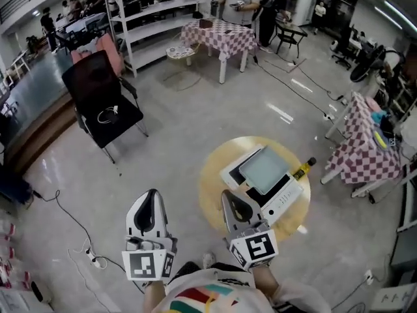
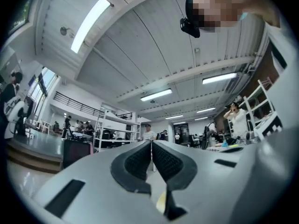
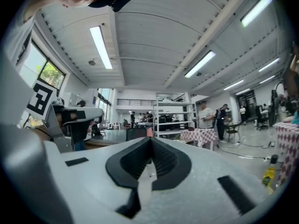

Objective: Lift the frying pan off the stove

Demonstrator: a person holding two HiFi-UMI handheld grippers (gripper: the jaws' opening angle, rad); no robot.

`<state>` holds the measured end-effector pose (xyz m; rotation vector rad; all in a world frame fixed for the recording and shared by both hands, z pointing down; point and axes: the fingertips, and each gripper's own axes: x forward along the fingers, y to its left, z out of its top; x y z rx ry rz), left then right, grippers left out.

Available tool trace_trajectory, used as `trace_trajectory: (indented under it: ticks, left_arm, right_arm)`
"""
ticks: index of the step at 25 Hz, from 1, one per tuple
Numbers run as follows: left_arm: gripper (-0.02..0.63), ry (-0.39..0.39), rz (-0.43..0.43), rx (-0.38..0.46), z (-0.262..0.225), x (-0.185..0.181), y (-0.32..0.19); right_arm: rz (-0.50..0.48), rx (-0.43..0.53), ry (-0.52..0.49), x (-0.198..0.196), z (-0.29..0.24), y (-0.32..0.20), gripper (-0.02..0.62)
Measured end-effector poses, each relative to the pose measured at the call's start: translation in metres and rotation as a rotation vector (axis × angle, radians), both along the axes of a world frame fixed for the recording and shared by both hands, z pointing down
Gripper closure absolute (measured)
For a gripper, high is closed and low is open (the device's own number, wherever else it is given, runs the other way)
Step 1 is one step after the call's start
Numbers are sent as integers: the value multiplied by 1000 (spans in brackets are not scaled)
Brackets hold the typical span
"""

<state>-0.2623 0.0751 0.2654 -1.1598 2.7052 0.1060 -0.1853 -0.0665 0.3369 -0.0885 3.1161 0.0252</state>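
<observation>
Nearest to us, we carry both tools low and close to the body. The left tongs (image 1: 152, 197) are closed pad against pad with nothing between them. The right tongs (image 1: 229, 199) are closed and empty too. Each gripper view looks out across the hall and not down at any object. We judge this to be a carrying posture, with the tools kept shut and tucked in because nothing is ready to be gripped yet.

In the head view the right tongs overlap the near edge of the round wooden worktop (image 1: 212, 175), while the left tongs hang over bare floor (image 1: 163, 142) beside it. That puts the right one closer to the job.

On the worktop sits a white stove (image 1: 287, 197), set at an angle, and on its top lies a flat grey, squarish frying pan (image 1: 264, 169). It is not yet lifted, and neither tool touches it. We cannot make out a handle from here, so we cannot say where a grip should go. A yellow bottle (image 1: 303, 169) stands just beside the stove at the far right edge, near enough to be knocked during a lift.

Farther off stand a black chair (image 1: 104, 100), a checked table (image 1: 221, 34) and white shelves (image 1: 156, 12).
</observation>
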Motion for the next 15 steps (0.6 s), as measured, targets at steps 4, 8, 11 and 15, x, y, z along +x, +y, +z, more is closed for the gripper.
trace_trajectory:
  ticks: [4,8,11,15]
  left_arm:
    - [599,-4,131,3,-7,0,-51]
    - [599,14,248,19,-6,3,-100]
    - [598,30,376,23,-3,10,-142]
    - [598,32,557,36,-8,13,-198]
  right_arm:
    - [196,-27,-10,32,1,-53,603]
    - [322,6,-7,59,-3,-87,603]
    - [440,24,-5,82,-3,-107,603]
    - [630,60,12,104,-10,-135,603]
